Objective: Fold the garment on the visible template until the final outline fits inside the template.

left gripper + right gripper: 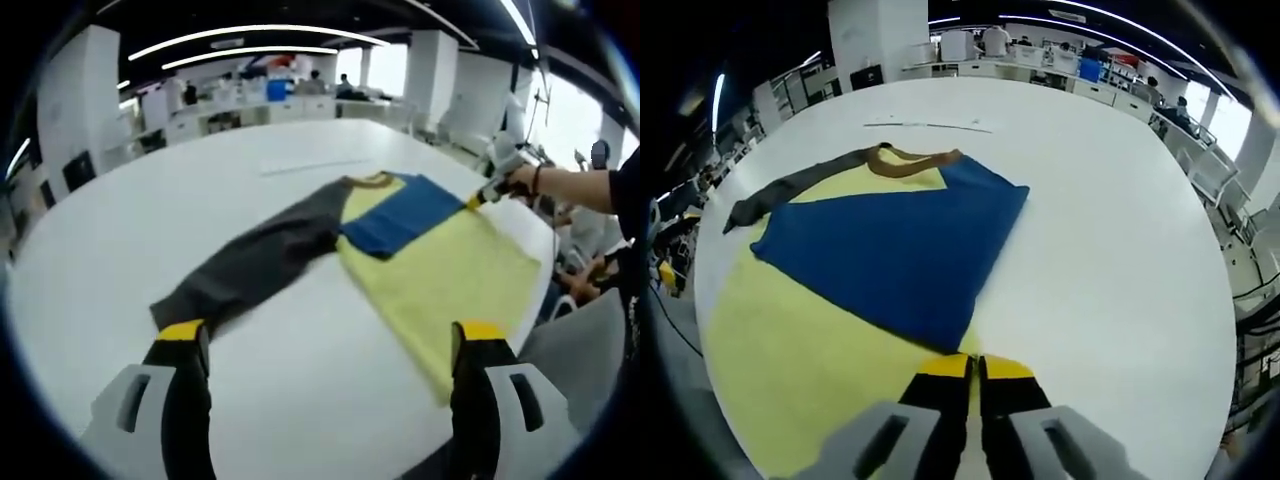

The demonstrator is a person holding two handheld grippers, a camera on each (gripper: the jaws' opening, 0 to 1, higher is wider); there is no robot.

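While the white table (300, 380) carries the whole workspace, the garment (440, 270) is seen spread flat across it, a yellow-bodied shirt with a brown collar. One fold has been made: the blue sleeve (890, 250) is laid inward over the yellow chest, its edge running diagonally across the body. The dark grey sleeve (250, 265) is not yet folded and is stretched out from the shoulder toward the near side of the left gripper view. A thin line (930, 126) on the table beyond the collar may belong to the template, but its outline cannot be made out with certainty.

The step in hand is judged to be the first sleeve fold. The right claw (975, 368) is seen with its yellow-tipped jaws pressed together at the end of the blue sleeve, where the cloth meets the yellow body; a pinch of fabric seems to be held, though the contact is hidden by the jaws. In the left gripper view it is seen held in the person's hand at the shirt's far edge.

The left claw (330, 335) is held wide apart, nothing between its jaws, with one tip just beside the grey cuff. For the next move, that cuff is likely to be taken and carried across the body.
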